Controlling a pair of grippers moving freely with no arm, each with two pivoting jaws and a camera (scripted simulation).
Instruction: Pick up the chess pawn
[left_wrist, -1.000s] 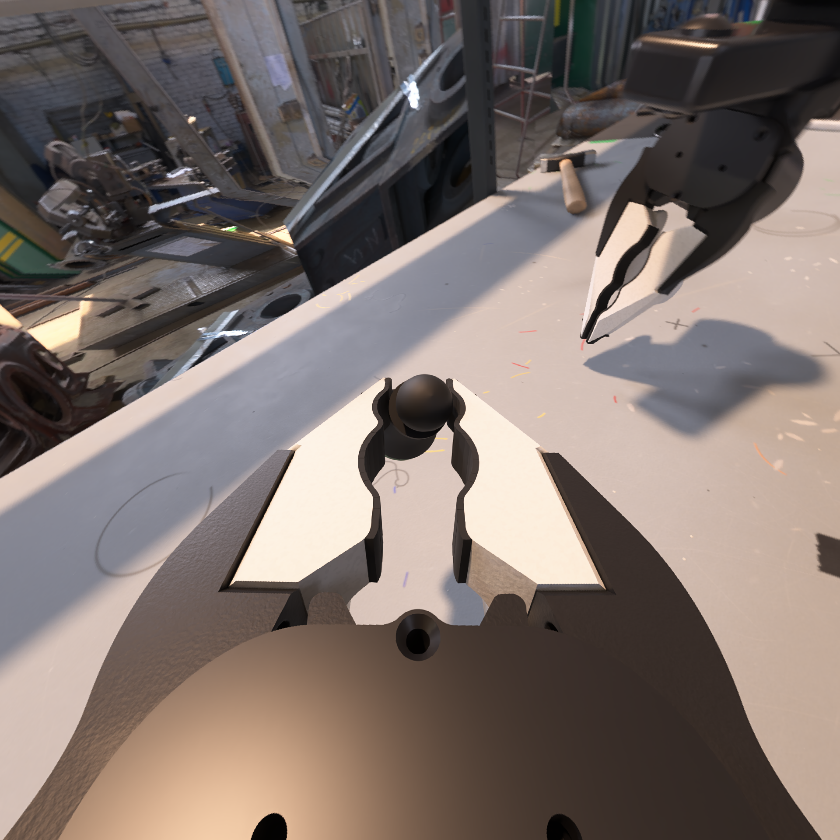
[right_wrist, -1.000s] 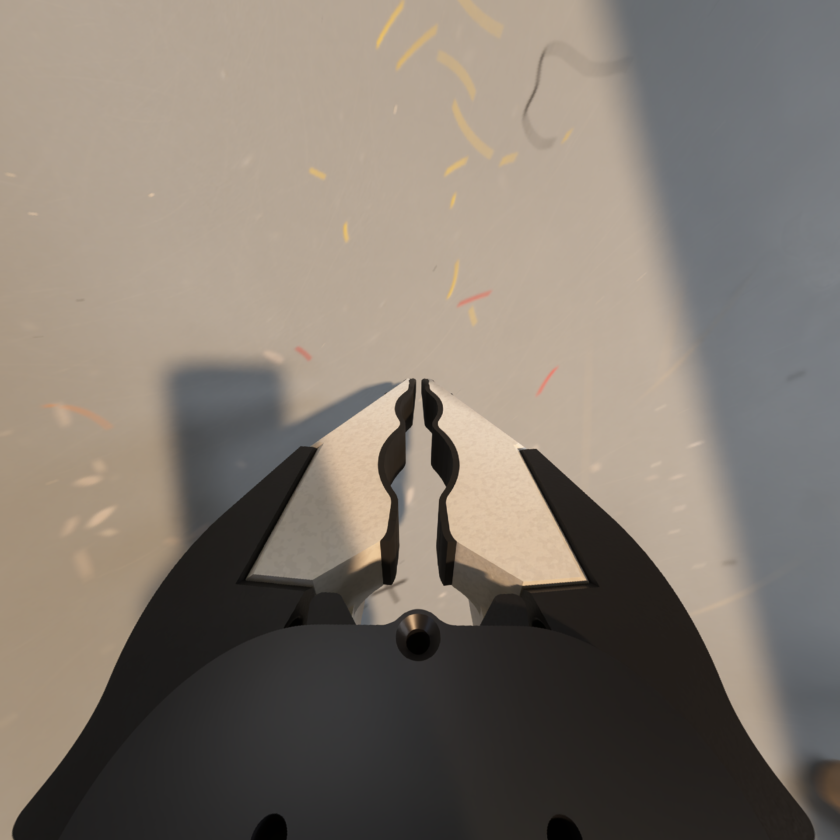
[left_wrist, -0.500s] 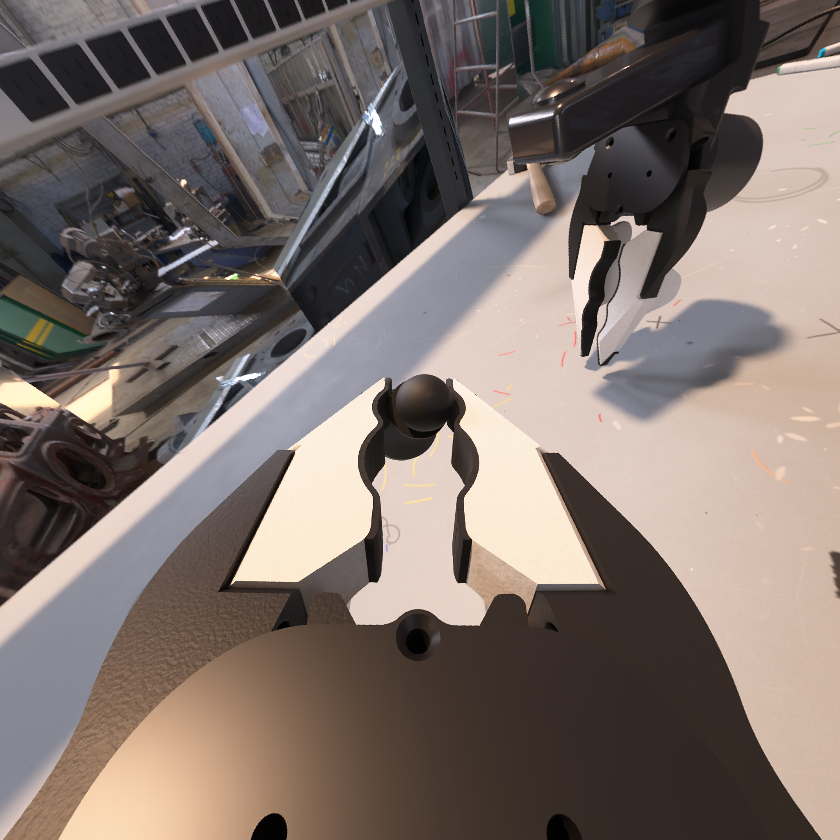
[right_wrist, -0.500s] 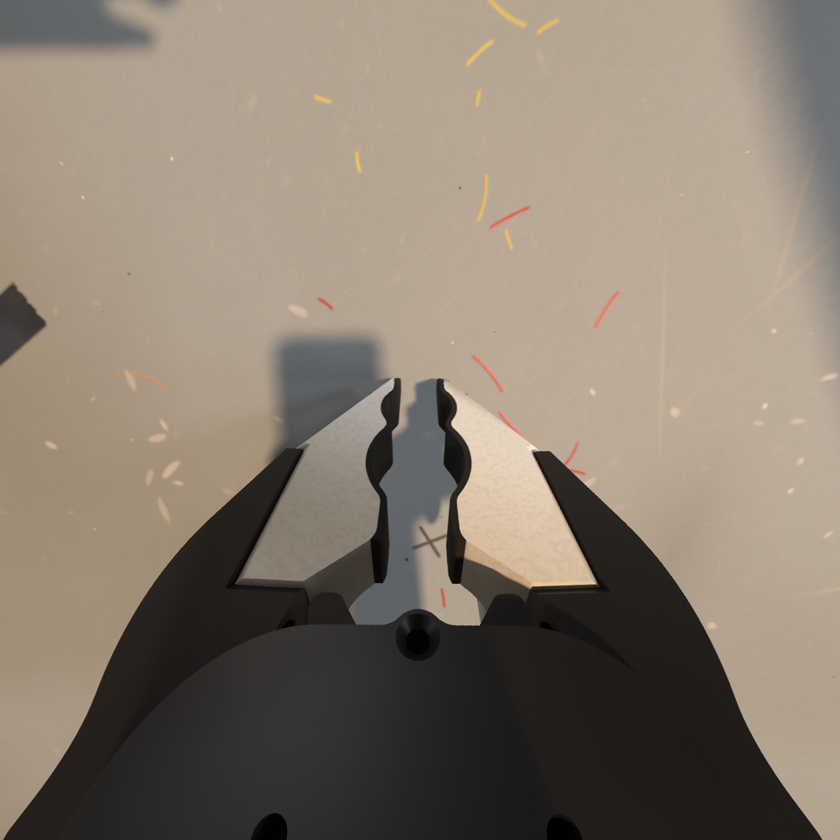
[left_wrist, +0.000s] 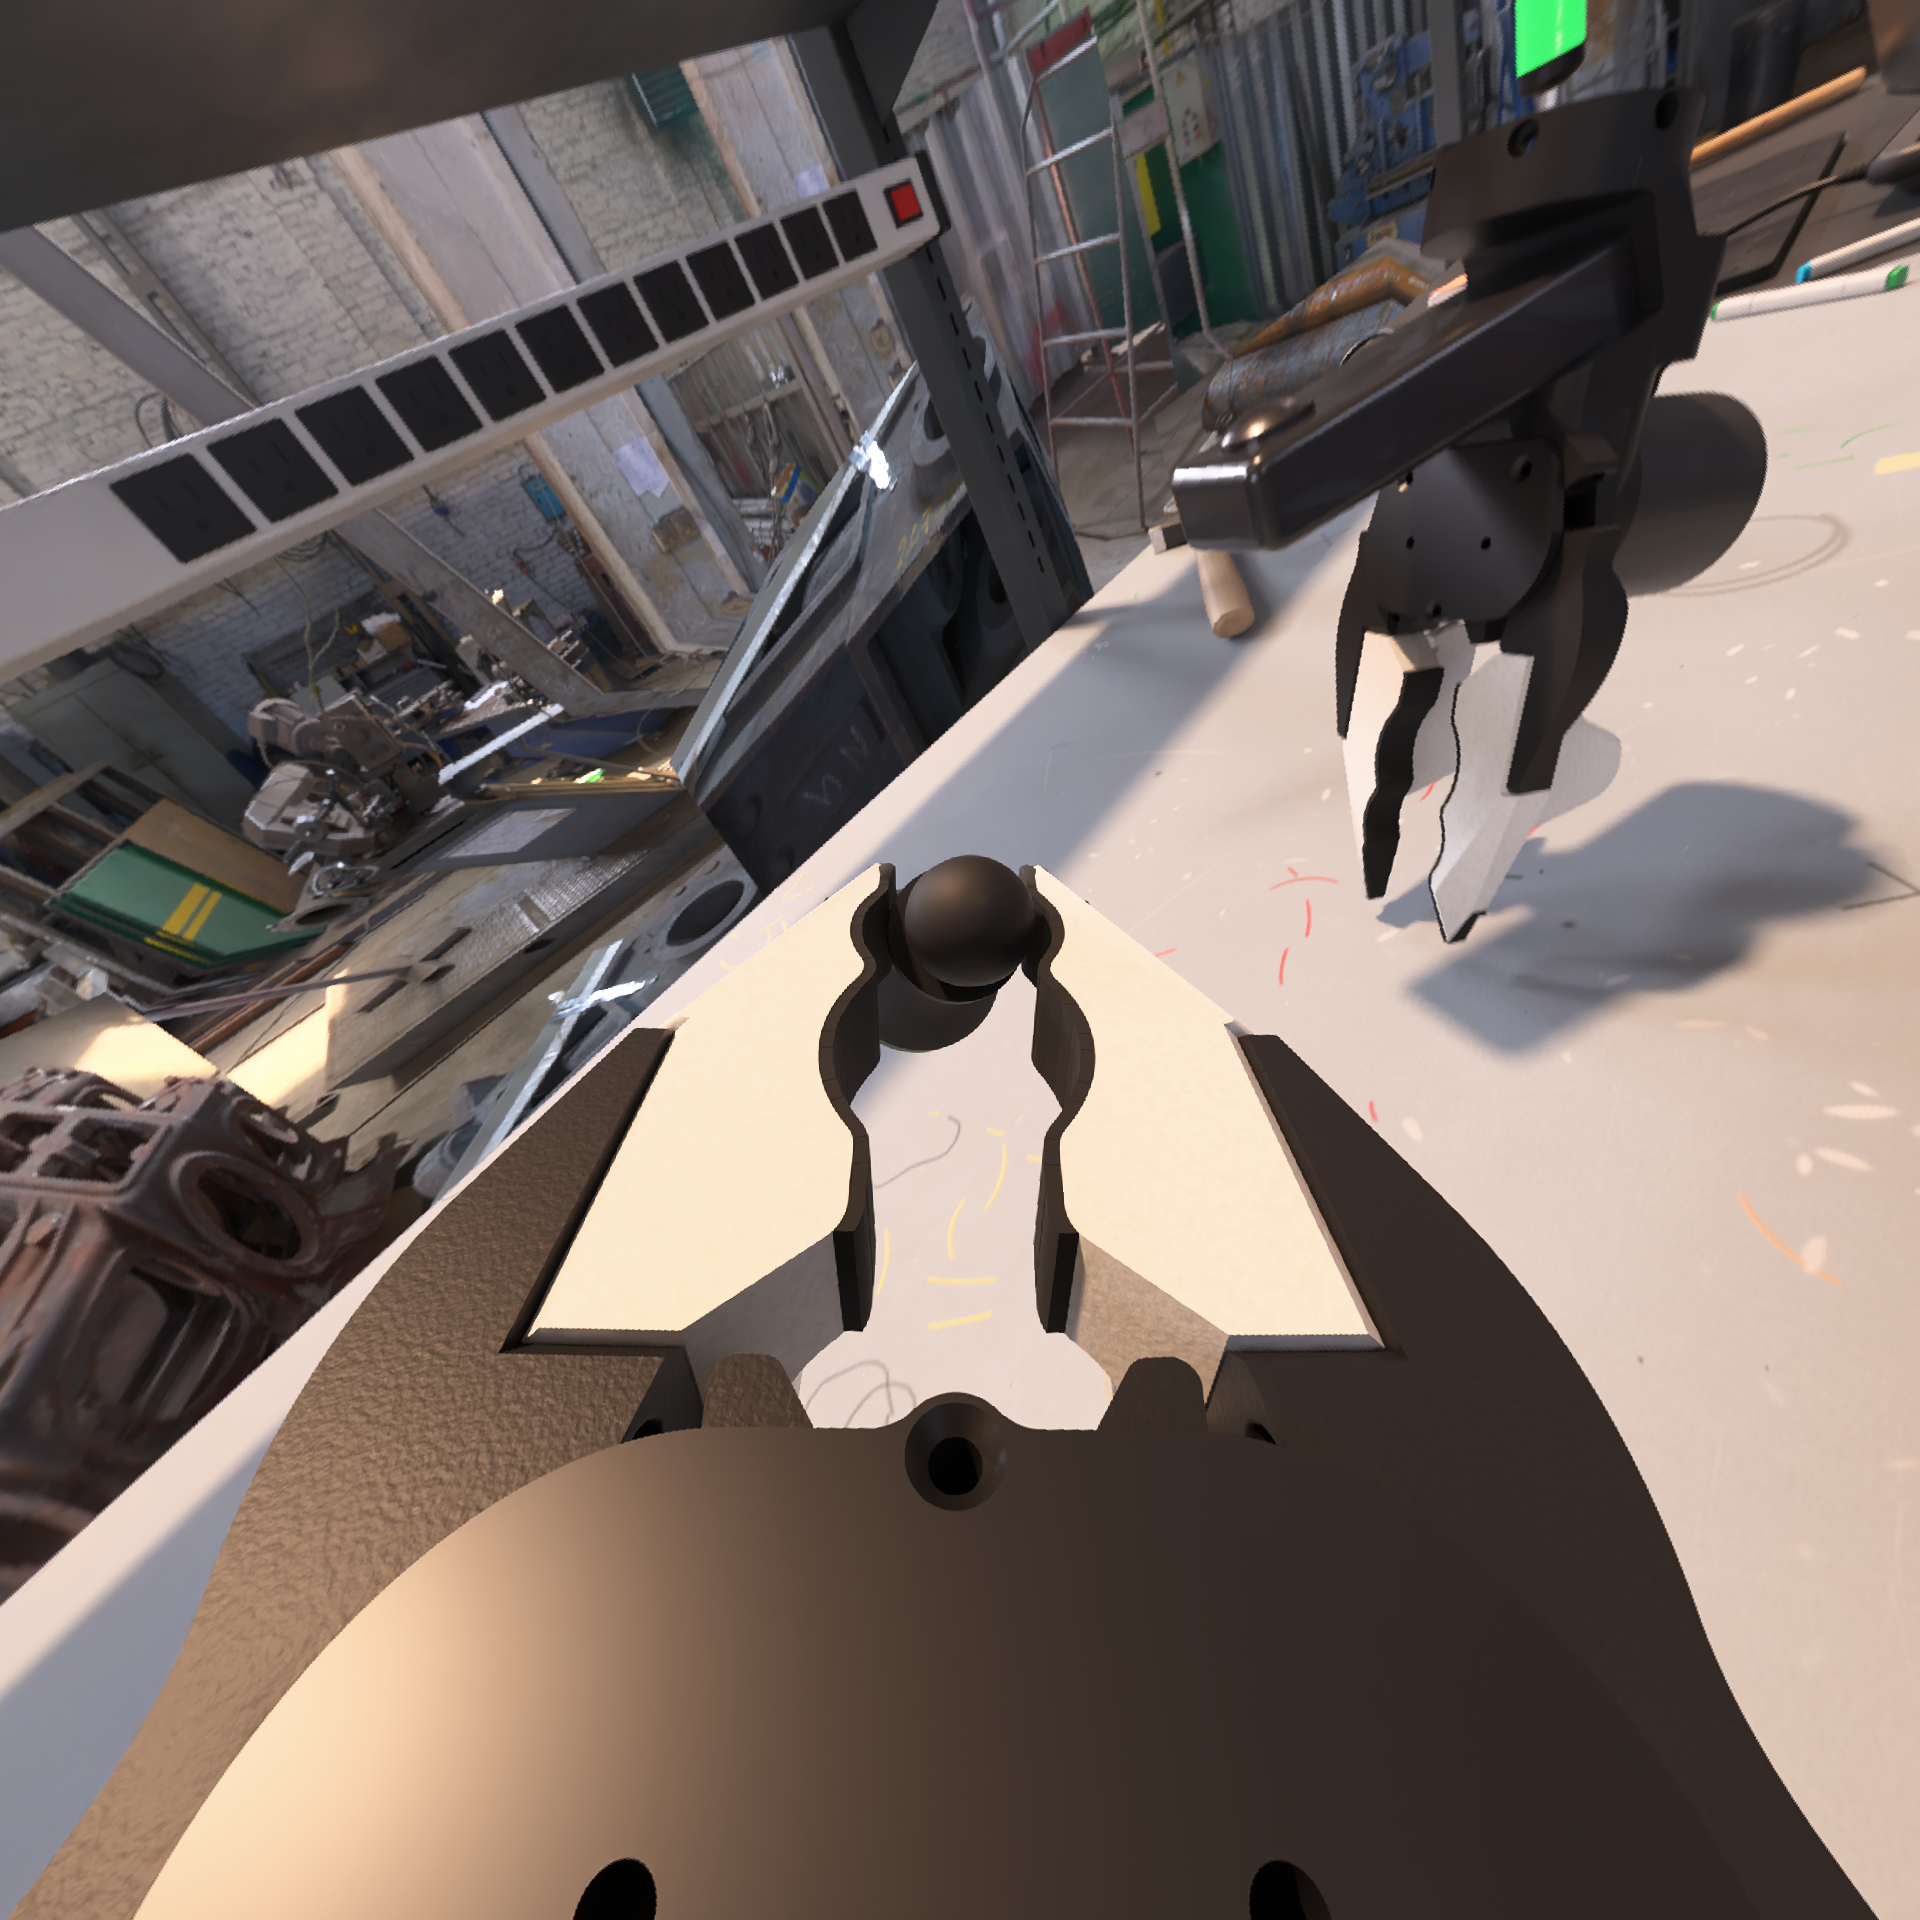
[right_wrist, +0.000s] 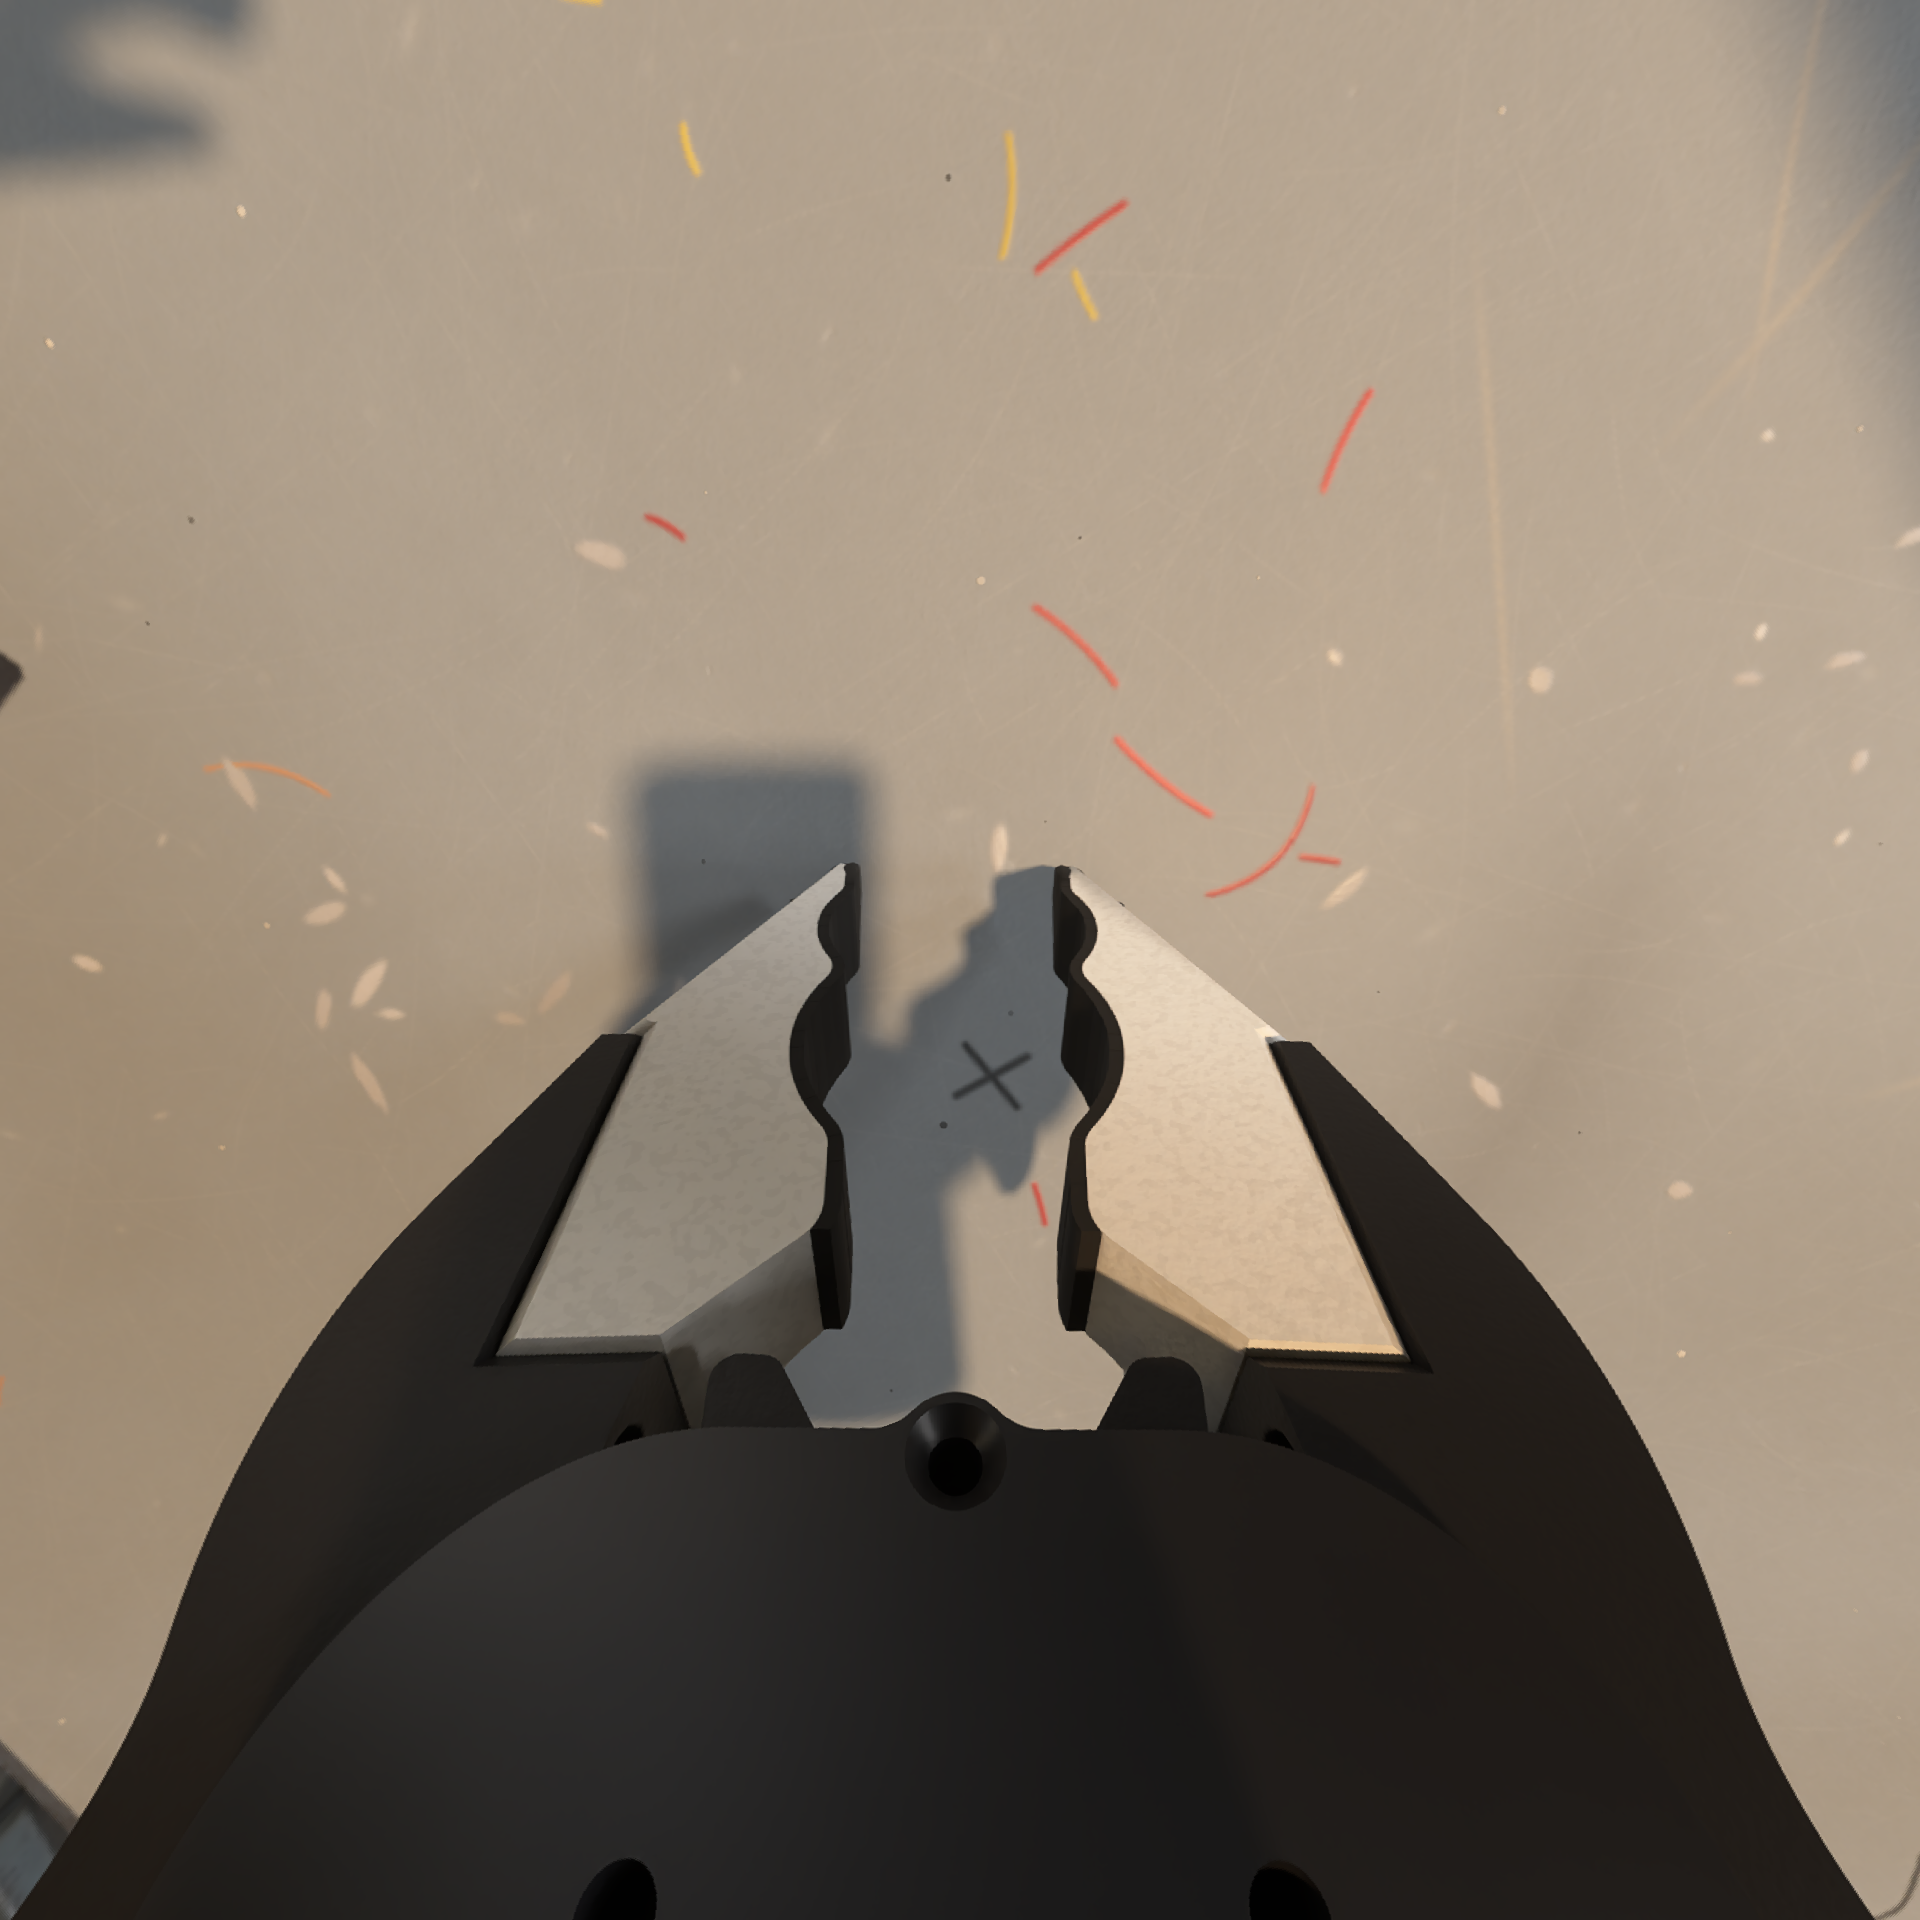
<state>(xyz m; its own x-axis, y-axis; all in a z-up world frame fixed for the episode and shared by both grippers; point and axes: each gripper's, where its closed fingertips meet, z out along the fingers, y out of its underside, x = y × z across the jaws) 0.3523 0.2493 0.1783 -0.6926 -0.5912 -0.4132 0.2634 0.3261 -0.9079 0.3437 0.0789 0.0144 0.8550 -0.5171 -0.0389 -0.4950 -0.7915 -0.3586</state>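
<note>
My left gripper (left_wrist: 961, 914) is shut on the black chess pawn (left_wrist: 966, 920). The pawn's round head sits between the fingertips and its body hangs below, held well above the pale table (left_wrist: 1558, 1143). My right gripper (right_wrist: 956, 883) is open and empty, pointing straight down at the table close over a small black cross mark (right_wrist: 990, 1075). It also shows in the left wrist view (left_wrist: 1423, 904), ahead and to the right of the pawn, fingers apart and tips near the table.
A hammer with a wooden handle (left_wrist: 1221, 597) lies at the table's far edge behind the right gripper. A power strip (left_wrist: 468, 416) runs overhead at the left. The table edge (left_wrist: 582, 1060) drops off to the left. A marker (left_wrist: 1808, 286) lies far right.
My left gripper has risen and tilted with the pawn, so the table looks farther below. My right gripper has opened from nearly shut and shifted over the cross mark.
</note>
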